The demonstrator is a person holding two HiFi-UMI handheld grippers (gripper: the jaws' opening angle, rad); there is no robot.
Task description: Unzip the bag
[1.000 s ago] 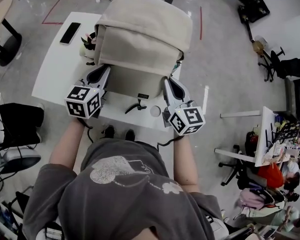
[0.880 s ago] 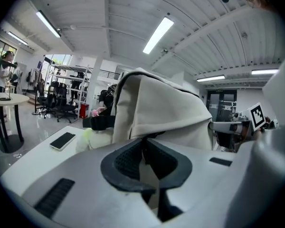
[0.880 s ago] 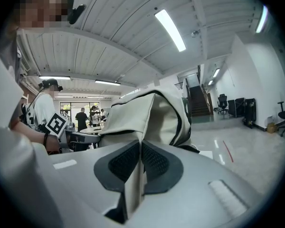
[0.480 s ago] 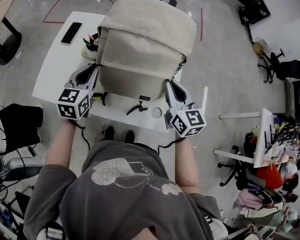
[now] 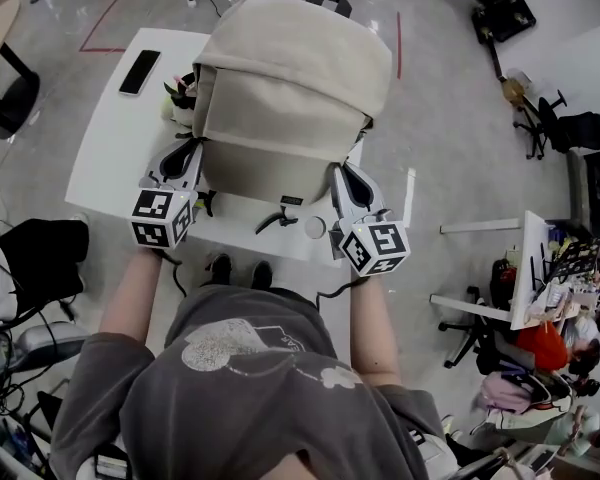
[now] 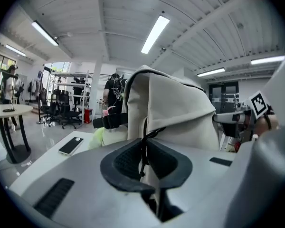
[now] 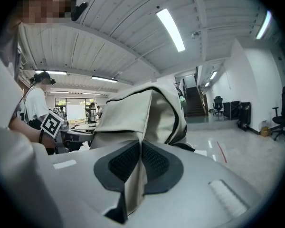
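Bag (image 5: 290, 98): a beige backpack standing upright on the near half of the tabletop (image 5: 105, 153), its base close to the near edge and its right side at the right edge.
Bag contents: hidden; the top flap lies down over the body and no opening shows.
Left gripper (image 6: 145, 161): at the bag's lower left corner, jaws narrow, pads closed on the zipper pull cord (image 6: 143, 145).
Zipper pull cord: thin and black, running down from the dark seam on the bag's side into the gap between the pads.
Right gripper (image 7: 140, 158): at the bag's lower right corner, jaws narrow, pinching a fabric fold (image 7: 135, 184) of the bag.
Phone (image 5: 140, 70): flat near the far left corner of the tabletop, well apart from the bag.
Pale green object (image 5: 178, 98): just beside the bag's left side, towards the far edge; what it is cannot be told.
Black strap (image 5: 276, 218): lying loose on the tabletop at the near edge, in front of the bag.
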